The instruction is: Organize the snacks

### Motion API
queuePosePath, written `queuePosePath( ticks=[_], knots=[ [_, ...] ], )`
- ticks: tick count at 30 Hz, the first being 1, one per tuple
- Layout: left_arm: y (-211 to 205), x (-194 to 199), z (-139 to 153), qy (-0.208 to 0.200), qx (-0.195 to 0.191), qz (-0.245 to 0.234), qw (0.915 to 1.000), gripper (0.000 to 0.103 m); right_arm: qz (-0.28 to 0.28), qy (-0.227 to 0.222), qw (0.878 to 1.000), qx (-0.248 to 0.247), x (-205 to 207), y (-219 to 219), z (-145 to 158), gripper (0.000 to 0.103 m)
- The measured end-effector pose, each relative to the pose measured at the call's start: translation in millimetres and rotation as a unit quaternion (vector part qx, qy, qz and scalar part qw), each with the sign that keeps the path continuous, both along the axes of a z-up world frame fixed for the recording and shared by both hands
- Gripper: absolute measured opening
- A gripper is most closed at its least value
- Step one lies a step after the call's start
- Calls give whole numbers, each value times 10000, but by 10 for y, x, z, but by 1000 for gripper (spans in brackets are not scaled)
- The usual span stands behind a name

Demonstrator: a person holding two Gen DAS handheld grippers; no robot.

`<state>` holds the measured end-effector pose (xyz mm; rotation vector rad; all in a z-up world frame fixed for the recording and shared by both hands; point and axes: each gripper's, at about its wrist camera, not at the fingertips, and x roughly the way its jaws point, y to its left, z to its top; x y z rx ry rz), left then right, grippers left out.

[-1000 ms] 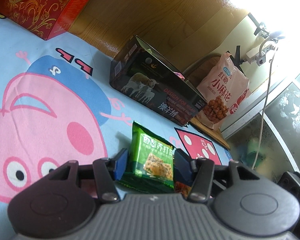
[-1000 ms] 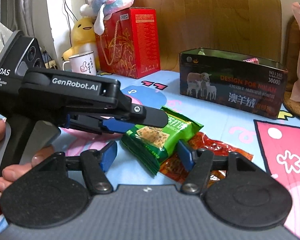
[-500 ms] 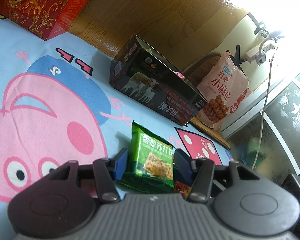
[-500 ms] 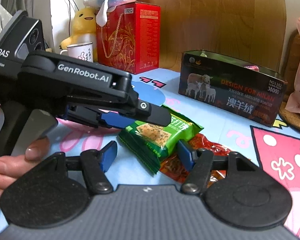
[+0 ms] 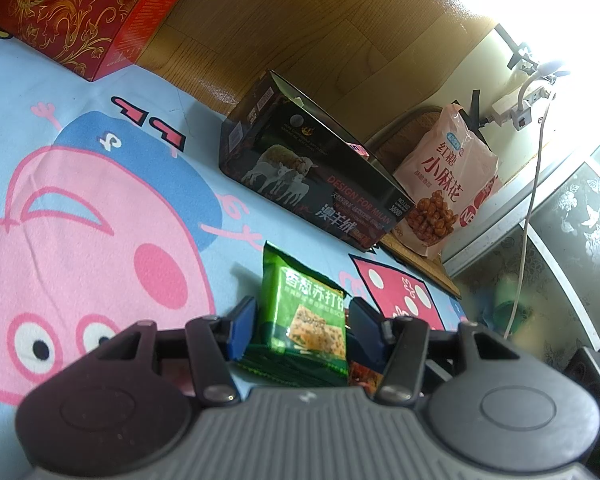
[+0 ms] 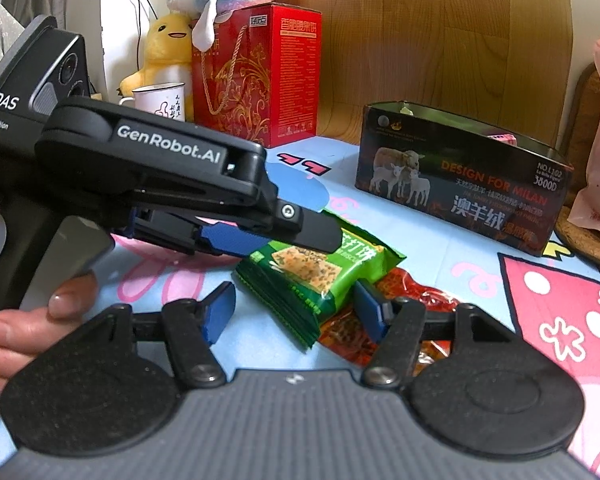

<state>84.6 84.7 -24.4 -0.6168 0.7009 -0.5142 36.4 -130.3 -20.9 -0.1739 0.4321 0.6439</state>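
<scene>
Green cracker packet (image 5: pixel 305 320) is clamped in left gripper (image 5: pixel 300 330), held over red packet (image 6: pixel 384 312) on near mat (image 5: pixel 100 208); right gripper (image 6: pixel 296 308) jaws, just narrowed, stand apart around it; slick wrapper may slip if tugged from both sides.

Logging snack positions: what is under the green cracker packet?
A red snack packet lies partly beneath the green cracker packet, its right end showing; how far it reaches underneath is covered.
</scene>
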Motion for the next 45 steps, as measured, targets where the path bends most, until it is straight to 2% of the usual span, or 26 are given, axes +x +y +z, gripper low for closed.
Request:
queuePosePath(
  ticks=[20,23,27,45],
  knots=[
    [0,1,-3,1,4,-5,10000,52,-24,-8,10000,15,7,-9,-4,63],
    [0,1,-3,1,4,-8,10000,52,-64,-18,10000,18,12,-15,0,60],
    [2,2,-3,1,6,-11,10000,52,-172,-16,9998,69,16,-37,3,52],
    [2,0,-8,-3,15,-28,10000,52,-358,-44,9993,55,15,-45,2,51]
  ],
)
